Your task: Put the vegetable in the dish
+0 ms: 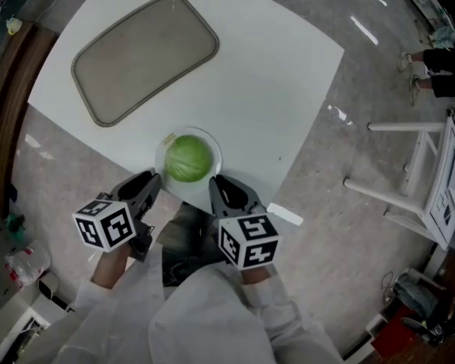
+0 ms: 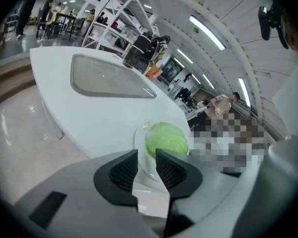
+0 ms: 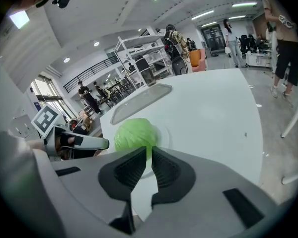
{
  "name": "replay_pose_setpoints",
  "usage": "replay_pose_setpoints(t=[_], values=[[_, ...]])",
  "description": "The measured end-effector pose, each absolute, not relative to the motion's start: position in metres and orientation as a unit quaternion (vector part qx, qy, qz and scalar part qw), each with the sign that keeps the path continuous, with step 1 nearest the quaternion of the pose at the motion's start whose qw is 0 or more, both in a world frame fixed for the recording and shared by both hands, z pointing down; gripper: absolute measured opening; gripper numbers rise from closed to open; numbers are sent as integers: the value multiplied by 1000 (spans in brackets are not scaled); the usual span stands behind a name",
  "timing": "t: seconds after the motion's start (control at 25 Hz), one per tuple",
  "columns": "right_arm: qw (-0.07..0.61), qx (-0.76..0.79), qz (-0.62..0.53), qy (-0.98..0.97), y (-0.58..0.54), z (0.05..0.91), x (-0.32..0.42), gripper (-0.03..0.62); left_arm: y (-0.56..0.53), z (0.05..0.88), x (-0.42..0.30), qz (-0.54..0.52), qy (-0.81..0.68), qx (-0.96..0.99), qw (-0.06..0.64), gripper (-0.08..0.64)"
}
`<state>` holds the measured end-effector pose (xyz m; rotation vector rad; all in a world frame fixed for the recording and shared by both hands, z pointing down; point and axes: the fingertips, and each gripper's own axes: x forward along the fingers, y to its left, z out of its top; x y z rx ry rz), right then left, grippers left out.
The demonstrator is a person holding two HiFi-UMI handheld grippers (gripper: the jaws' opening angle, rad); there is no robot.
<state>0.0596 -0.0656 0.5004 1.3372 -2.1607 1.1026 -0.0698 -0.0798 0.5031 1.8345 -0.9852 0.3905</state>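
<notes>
My left tongs stand a slit apart, empty; my right tongs are closed on nothing. In the head view, just above them at lower centre, the cabbage sits in the white dish. The job looks done.

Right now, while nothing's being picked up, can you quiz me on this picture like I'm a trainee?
1. True or false: the round green cabbage sits on the flat grey rectangular tray.
2. What is the cabbage resting in? A) the small round white dish B) the tray C) the floor
3. Fill in: the tray holds ____.

Key: 1 false; 2 A; 3 nothing.
</notes>
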Motion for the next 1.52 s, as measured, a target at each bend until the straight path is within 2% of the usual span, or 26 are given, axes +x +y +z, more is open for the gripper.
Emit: replay_pose_setpoints(t=[0.12,0.2,0.28,0.6,1.52], values=[[187,480,397,-760,-66,504,63,30,-80,506,-69,164,-404,752,494,103],[190,479,402,-757,-66,507,63,83,-80,509,-69,169,-402,750,498,107],[195,479,404,-754,-65,510,63,103,-79,512,-68,175,-398,748,501,109],[210,476,442,-731,-62,526,64,164,-80,517,-66,176,-391,745,511,109],[196,481,463,-718,-68,531,65,167,-81,526,-60,115,-385,716,571,109]])
